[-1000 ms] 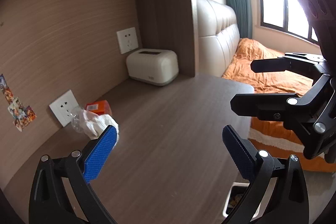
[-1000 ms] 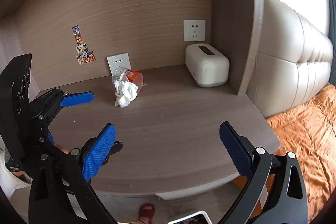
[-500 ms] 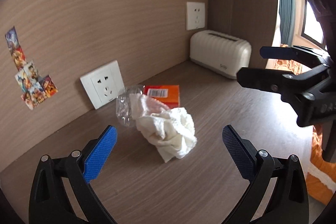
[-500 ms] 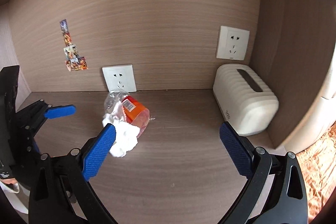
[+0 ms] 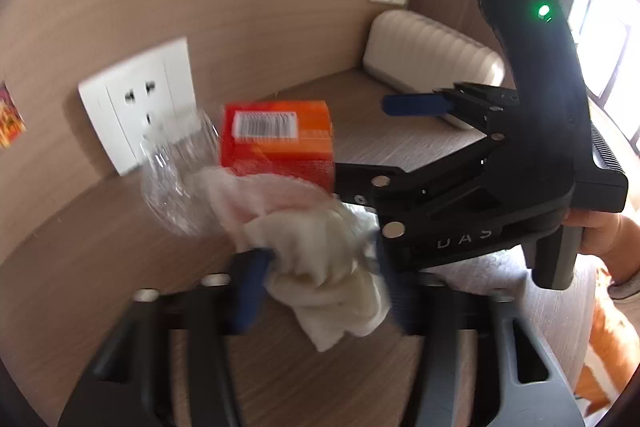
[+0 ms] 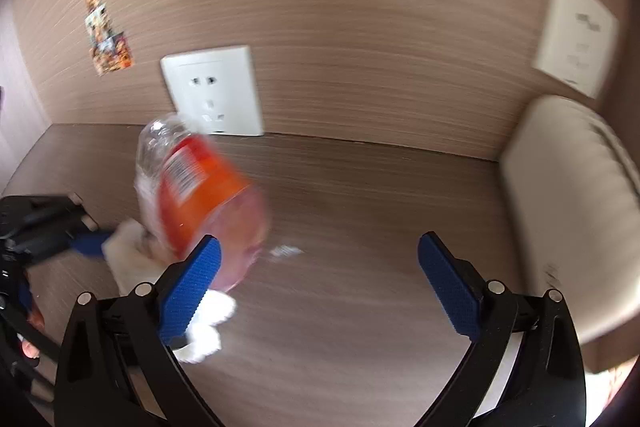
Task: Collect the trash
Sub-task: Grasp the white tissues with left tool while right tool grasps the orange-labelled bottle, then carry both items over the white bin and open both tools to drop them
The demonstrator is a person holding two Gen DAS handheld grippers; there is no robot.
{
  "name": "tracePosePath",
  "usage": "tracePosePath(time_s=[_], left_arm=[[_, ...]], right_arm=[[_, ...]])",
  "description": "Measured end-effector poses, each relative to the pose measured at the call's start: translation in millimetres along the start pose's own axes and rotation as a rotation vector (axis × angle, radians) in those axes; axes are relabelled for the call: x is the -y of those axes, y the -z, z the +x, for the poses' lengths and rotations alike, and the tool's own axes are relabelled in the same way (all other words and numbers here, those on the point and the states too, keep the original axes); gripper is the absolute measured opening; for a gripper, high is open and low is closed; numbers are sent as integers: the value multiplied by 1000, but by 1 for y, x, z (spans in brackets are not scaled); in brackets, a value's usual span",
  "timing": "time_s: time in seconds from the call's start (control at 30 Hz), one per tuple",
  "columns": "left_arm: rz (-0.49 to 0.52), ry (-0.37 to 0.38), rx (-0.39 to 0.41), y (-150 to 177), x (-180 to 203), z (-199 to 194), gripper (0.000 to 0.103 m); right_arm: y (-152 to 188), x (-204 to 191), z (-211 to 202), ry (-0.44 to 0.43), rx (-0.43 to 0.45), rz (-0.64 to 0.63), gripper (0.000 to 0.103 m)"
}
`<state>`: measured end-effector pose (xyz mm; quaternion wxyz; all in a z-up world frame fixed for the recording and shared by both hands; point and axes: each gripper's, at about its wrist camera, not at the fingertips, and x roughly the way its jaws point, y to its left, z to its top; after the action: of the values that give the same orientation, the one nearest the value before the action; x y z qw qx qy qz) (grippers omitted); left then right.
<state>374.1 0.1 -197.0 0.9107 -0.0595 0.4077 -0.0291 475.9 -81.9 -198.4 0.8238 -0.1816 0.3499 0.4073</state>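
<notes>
Two pieces of trash are lying together on the wood-grain desk: a clear plastic bottle with an orange label, lying on its side, and a crumpled white tissue resting against it. Whether anything is in the bottle cannot be told; its walls are looking clear and pinkish. A small clear scrap is lying on the desk just beside the bottle.

The desk is sitting in a wooden alcove. A white wall socket is showing on the back panel right behind the bottle, a second socket is showing higher up to the right, and a strip of colourful stickers is showing to the left. A cream ribbed box is standing at the right end of the desk near the side panel.

The left gripper is reaching down at the tissue. Its jaws have just been closing, and its blue pads are now pressing in on both sides of the wad, though the picture is blurred there. The right gripper is hovering with its jaws standing wide apart and nothing between them; its left finger is showing in front of the bottle's lower end, and contact cannot be told. A hand is holding its handle.
</notes>
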Motion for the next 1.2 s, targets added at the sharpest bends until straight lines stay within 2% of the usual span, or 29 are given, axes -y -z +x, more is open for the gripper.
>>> tracePosePath(time_s=[0.07, 0.17, 0.23, 0.3, 0.4, 0.47, 0.53, 0.6, 0.73, 0.83, 0.9, 1.2], left_arm=[[-8, 7, -8, 1, -6, 1, 30], [6, 15, -15, 5, -10, 0, 27], [21, 9, -16, 6, -10, -1, 27], [39, -8, -17, 9, -10, -3, 27], [33, -21, -21, 13, -15, -8, 27], [32, -40, -24, 14, -19, -10, 25], [28, -67, -26, 14, -24, -13, 23], [11, -94, -25, 16, -33, -18, 21], [-30, -115, -5, 21, -48, -42, 19], [-7, -117, 21, 24, -42, -63, 19], [29, -135, 29, 21, -35, -71, 19], [114, -77, 90, 24, 5, -111, 19]], right_arm=[[-4, -7, 5, -70, -1, 0, 80], [-10, -20, 16, -167, -33, 2, 56], [-16, -28, 21, -201, -29, -3, 40], [-22, -33, 28, -204, -39, 1, 34], [-30, -34, 37, -254, -48, 28, 33], [-36, -37, 43, -275, -54, 26, 16], [-42, -40, 50, -318, -68, 30, 11], [-44, -45, 48, -360, -63, 38, 6], [-43, -42, 24, -422, -15, 101, 4], [-38, -37, 5, -453, 18, 143, 3], [-33, -36, -10, -409, 47, 139, 3], [-2, 2, -89, -237, 152, 237, 2]])
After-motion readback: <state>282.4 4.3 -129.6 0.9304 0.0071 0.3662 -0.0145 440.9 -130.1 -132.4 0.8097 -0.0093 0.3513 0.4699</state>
